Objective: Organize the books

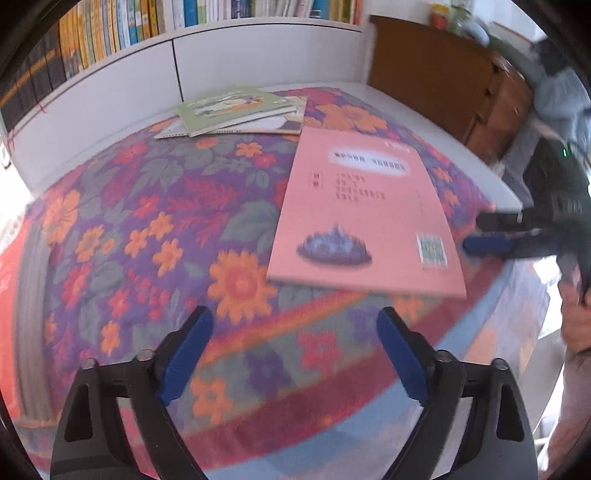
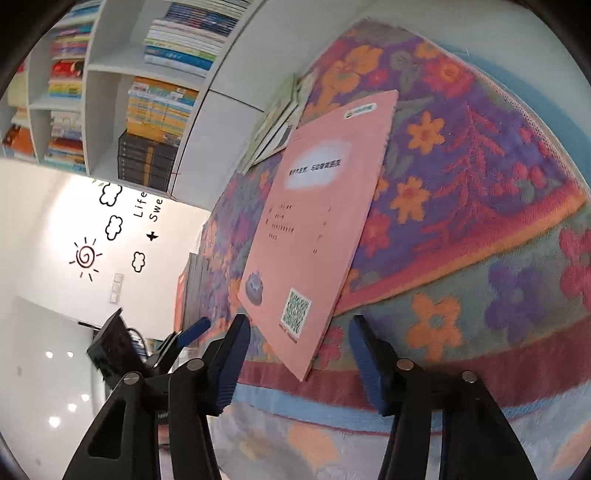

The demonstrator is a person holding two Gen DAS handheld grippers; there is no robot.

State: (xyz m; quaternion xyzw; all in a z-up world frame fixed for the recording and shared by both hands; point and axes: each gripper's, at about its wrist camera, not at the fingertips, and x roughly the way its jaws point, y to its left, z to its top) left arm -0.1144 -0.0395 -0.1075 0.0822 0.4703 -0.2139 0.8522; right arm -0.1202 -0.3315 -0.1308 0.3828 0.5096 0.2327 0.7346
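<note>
Scene: floral cloth (image 1: 147,221) over a table; bookshelf (image 1: 110,33) along the top of the left wrist view.
Pink book: pink book (image 1: 364,218) lies flat on the cloth, right of centre in the left wrist view; cover up, printed code near its lower right corner.
Stack: 1 small stack (image 1: 240,110) of thin books at upper centre, just beyond the pink book's far end; touching or not, cannot tell.
Long axis: the pink book runs from bottom toward top of frame in both views, tilted slightly.
Left gripper: left gripper (image 1: 295,350) at bottom centre, jaws wide apart, nothing between them; the book's near short edge lies above and right of them, apart.
Right gripper: right gripper (image 2: 299,354) partly open, empty; the book's near corner sits just past the gap between its fingers, no pad touching.
Nearer hand: judged the right; in the left wrist view its fingertips (image 1: 487,243) sit just beside the book's right long edge.
Next move: likely a pinch at that near corner or edge.
</note>
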